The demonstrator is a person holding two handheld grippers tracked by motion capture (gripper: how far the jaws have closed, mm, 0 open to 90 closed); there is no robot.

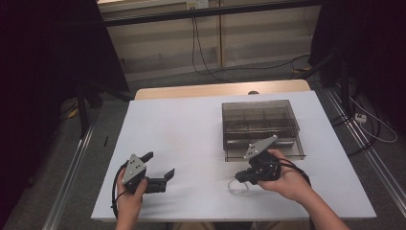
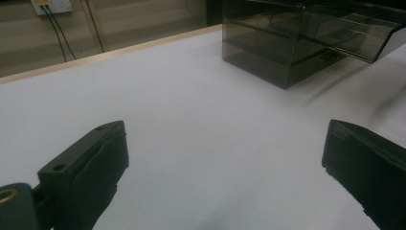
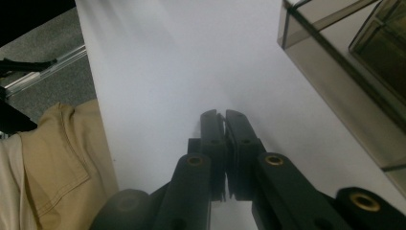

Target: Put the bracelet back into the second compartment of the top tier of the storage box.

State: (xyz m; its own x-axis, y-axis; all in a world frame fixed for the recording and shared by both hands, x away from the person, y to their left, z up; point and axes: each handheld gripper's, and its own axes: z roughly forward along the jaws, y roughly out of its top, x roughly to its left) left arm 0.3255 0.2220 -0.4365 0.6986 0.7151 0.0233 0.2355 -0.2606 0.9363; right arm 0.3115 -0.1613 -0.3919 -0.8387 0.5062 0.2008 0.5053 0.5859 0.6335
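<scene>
The work here centres on the smoky see-through plastic box (image 1: 261, 125), split into small compartments. It stands on the right half of the white worktop (image 1: 191, 139), towards the far side. A part of it juts out on its near side; whether that is a drawer or a lid, I cannot tell.

The right gripper (image 1: 241, 178) is held just off the box's near left corner, apart from it, with its fingers (image 3: 210, 139) pressed together. In the right gripper view no object can be made out between them. In the high view a pale curved thing (image 1: 237, 188) sits right under the tips, too small to identify, and I cannot say if it is held. The left gripper (image 1: 159, 164) is at the near left, well apart from the box, above bare worktop. Its fingers (image 2: 95, 158) stand wide apart with nothing between them.

Judging by its thin clear walls, the box is probably light, stiff and rather slick, so a push from one side would likely make it slide rather than tip. The walls could crack under a hard squeeze. The best hold is likely across a wall's top rim or the edge of the jutting part, with one finger inside and one outside. The other gripper could brace the far side so the box stays put.
</scene>
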